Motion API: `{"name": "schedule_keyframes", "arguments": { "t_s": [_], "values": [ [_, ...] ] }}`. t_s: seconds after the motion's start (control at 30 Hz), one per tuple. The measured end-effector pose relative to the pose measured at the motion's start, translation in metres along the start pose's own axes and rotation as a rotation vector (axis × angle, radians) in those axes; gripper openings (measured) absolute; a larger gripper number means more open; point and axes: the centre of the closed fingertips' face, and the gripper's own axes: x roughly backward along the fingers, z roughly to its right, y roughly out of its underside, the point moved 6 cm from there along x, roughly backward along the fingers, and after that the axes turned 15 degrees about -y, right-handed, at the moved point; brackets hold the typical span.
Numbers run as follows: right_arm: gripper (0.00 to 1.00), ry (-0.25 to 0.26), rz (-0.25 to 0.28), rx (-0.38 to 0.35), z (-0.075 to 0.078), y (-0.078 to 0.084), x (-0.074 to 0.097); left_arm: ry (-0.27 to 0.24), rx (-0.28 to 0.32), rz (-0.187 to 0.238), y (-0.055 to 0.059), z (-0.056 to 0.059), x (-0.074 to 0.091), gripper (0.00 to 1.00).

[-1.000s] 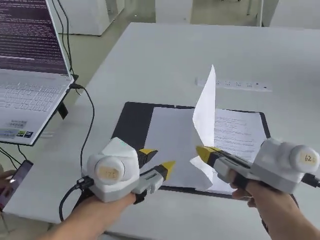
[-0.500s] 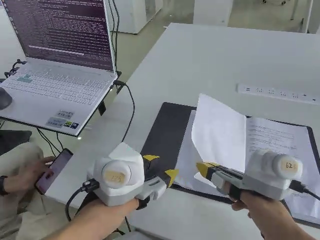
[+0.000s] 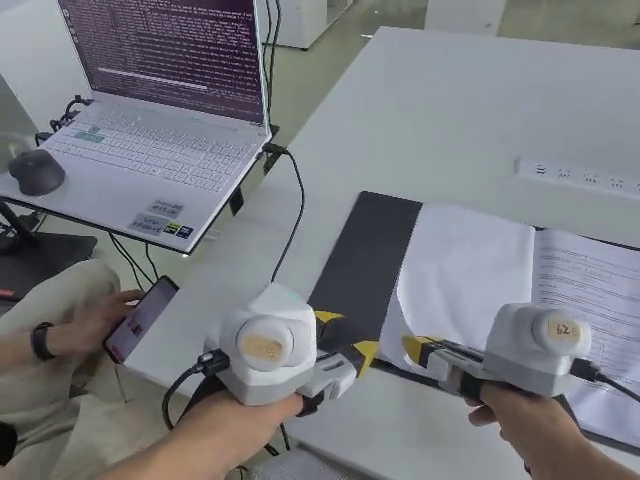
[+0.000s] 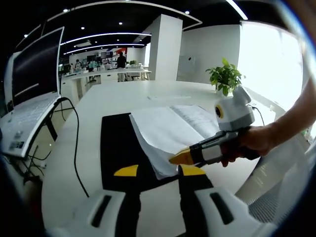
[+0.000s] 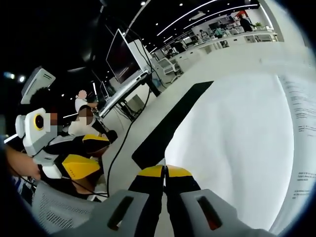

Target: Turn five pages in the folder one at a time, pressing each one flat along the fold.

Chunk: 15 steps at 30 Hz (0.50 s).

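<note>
Bright, even indoor light — soft shadows, window glare, fisheye bending at edges.

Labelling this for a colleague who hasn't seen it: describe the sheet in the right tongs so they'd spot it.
On the white workbench lies an open black folder, right of the laptop. The sheet lies over its middle, near edge pinched in the right tongs. It shows blank white, unlike the printed page to its right.
</note>
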Motion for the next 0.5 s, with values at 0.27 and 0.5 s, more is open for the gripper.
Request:
{"name": "schedule_keyframes", "arguments": {
  "t_s": [0.27, 0.5],
  "values": [
    [0.09, -0.029, -0.006, -0.047, 0.004, 0.007, -0.001, -0.002, -0.006, -0.026, 0.006, -0.001, -0.009, 0.28],
    [0.08, -0.04, 0.038, -0.058, 0.006, 0.003, 0.019, 0.006, -0.016, -0.042, 0.007, 0.001, -0.02, 0.27]
  ]
}}
